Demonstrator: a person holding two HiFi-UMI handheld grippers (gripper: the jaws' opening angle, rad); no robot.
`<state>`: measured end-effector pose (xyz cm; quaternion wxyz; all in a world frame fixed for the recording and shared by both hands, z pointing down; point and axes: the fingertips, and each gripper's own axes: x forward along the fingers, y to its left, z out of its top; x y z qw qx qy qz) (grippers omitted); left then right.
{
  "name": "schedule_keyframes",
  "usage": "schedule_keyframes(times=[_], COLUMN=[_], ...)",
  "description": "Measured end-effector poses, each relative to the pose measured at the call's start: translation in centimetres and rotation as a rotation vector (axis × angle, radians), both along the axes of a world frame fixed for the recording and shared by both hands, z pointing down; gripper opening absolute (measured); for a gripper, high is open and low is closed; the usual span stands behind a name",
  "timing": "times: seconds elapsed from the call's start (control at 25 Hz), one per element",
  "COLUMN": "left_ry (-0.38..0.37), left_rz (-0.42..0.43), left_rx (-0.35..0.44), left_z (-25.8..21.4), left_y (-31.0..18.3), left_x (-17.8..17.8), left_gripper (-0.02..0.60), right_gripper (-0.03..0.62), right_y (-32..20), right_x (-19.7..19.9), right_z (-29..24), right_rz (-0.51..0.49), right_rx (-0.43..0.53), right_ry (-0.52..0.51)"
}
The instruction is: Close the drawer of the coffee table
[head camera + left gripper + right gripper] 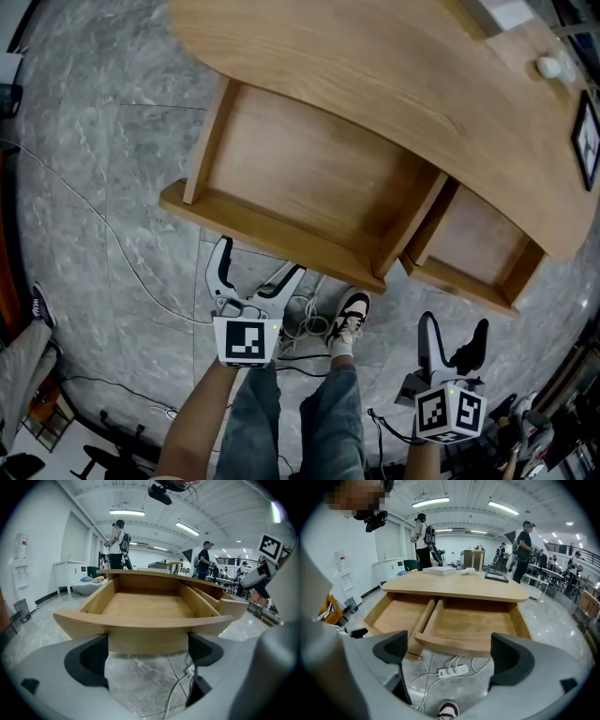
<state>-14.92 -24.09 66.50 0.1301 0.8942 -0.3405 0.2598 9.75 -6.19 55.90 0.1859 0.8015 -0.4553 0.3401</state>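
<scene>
Drawer [309, 169] on the left, the larger of two, is pulled far out from under the wooden coffee table [375, 66]. Its bare board floor is open to view and its curved front panel [145, 630] hangs over the grey marble floor [103, 141]. Just short of that panel is the left gripper [261, 261]. Its jaws are spread wide and pinch nothing, and the panel spans the gap just ahead of the tips. I cannot tell whether either tip touches the wood.

A thin cable [112, 253] trails across the floor to the left. Further right, white cords and a power strip [452, 671] lie on the floor below the drawer fronts, just beside the person's shoe [350, 314].

To the right is a smaller drawer [473, 239], also pulled out, its side close against the larger one. The right gripper [455, 323] is held back from it, near the person's leg — jaws parted, with only floor, cords and shoe showing between them. On the table's far right end rests a small white object [548, 66].
</scene>
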Motion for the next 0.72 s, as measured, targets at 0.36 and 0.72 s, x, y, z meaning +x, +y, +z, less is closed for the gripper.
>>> schedule_keyframes(times=[0.36, 0.72], left_ry=[0.003, 0.083], left_rz=[-0.013, -0.068], left_rx=[-0.027, -0.041], left_z=[-0.5, -2.6], left_y=[0.3, -0.2], left_x=[0.1, 0.6], left_gripper=[0.531, 0.53], right_gripper=[0.563, 0.565], right_y=[-0.5, -0.2], right_x=[0.9, 1.2], right_z=[-0.8, -0.6], right_rz=[0.006, 0.018], right_rx=[0.013, 0.012], right_ry=[0.013, 0.006])
